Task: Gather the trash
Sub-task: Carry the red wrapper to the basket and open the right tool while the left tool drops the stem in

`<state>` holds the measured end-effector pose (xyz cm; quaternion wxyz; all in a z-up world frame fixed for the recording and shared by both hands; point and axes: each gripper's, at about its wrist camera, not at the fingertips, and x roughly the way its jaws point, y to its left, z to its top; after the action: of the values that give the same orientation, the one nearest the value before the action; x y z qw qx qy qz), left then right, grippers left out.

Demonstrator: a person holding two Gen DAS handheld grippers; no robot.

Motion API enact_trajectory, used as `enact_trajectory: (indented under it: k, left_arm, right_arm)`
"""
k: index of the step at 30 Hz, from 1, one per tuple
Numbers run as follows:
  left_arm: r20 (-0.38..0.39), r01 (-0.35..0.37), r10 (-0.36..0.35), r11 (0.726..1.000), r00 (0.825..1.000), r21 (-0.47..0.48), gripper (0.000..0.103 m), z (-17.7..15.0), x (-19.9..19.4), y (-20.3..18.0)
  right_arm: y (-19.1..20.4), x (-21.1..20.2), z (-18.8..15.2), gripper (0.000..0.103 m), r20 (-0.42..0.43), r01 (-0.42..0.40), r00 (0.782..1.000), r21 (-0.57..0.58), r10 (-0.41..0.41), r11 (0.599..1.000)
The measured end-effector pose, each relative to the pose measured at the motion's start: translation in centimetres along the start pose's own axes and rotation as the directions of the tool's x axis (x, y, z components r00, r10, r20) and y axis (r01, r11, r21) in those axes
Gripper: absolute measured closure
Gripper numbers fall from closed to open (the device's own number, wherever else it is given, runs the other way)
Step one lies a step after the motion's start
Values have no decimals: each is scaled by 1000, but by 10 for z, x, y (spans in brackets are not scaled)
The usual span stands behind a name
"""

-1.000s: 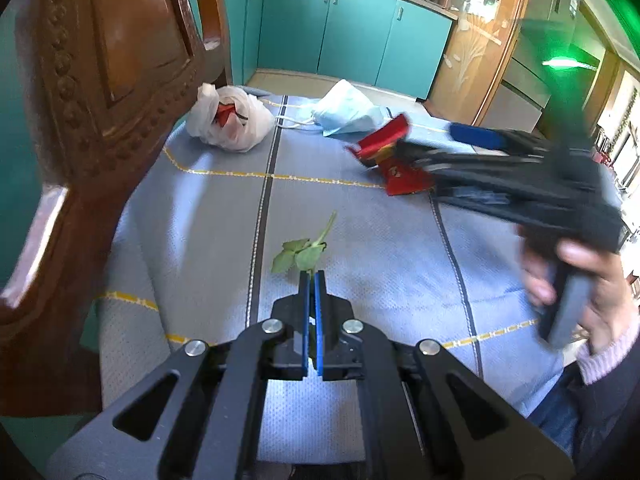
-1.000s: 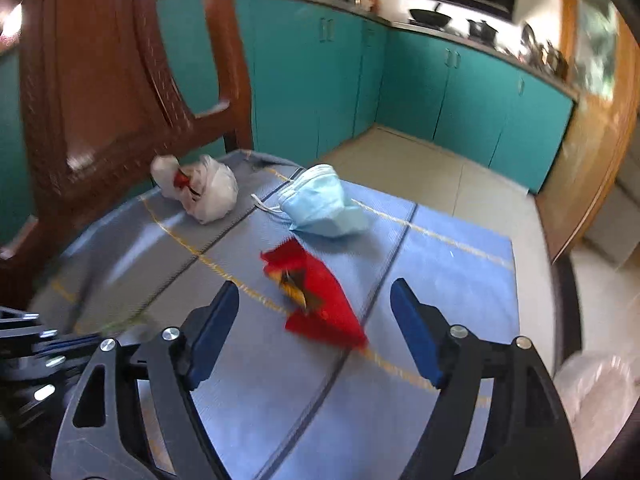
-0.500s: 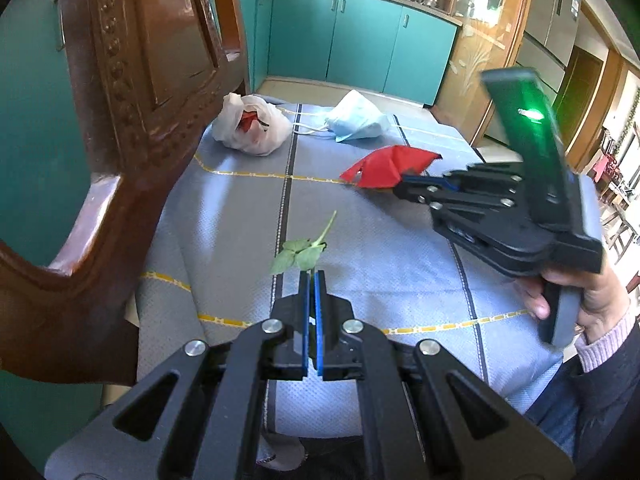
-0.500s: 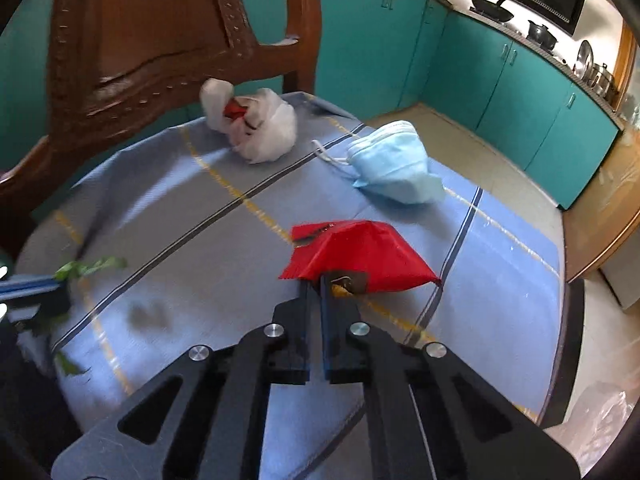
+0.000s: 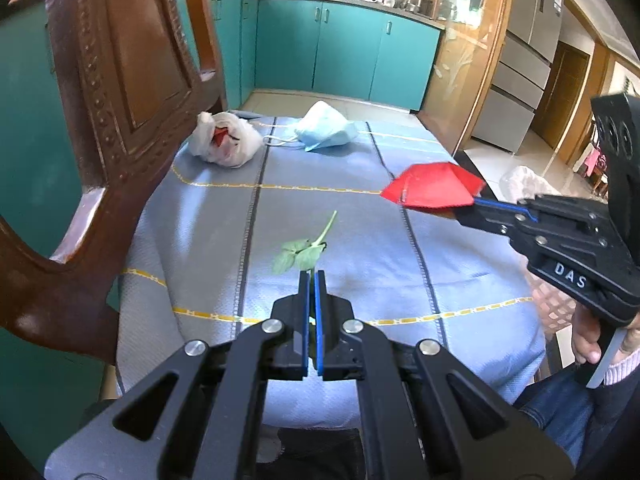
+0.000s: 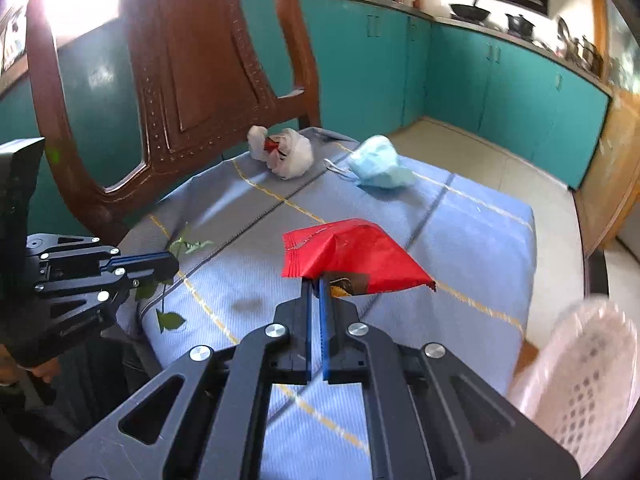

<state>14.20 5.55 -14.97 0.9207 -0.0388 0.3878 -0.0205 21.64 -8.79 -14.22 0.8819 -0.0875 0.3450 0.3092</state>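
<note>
Right tool (image 6: 316,280) clamped on red wrapper (image 6: 352,254), lifted off surface (image 6: 472,236), probably for basket (image 6: 588,376) at four o'clock. Left tool (image 5: 311,276) pinching leafy sprig (image 5: 304,250), likely for same basket.

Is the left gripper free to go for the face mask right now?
Probably not yet. The path over the cloth to the face mask looks clear, but the left gripper is shut on a leafy sprig, so it would have to drop that first.
</note>
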Motion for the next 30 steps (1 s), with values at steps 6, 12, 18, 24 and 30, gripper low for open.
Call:
enact_trajectory:
  k: [6, 12, 18, 24, 30]
  left_arm:
    - [0, 22, -22, 999, 1000, 39, 100, -3, -4, -21]
    - [3, 25, -25, 998, 1000, 62, 100, -5, -9, -33]
    - [4, 24, -24, 997, 1000, 71, 100, -5, -9, -36]
    - [2, 32, -32, 996, 999, 84, 100, -5, -7, -40]
    - [23, 32, -34, 996, 999, 86, 100, -3, -13, -42]
  right_arm:
    - [-9, -15, -17, 99, 12, 25, 1000, 34, -26, 999]
    - [-13, -24, -26, 99, 22, 34, 999, 54, -36, 998]
    - [-15, -29, -29, 99, 27, 42, 999, 60, -43, 997]
    - [-18, -32, -31, 99, 33, 46, 998, 72, -48, 996]
    - [-24, -39, -30, 99, 56, 48, 997, 104, -54, 993]
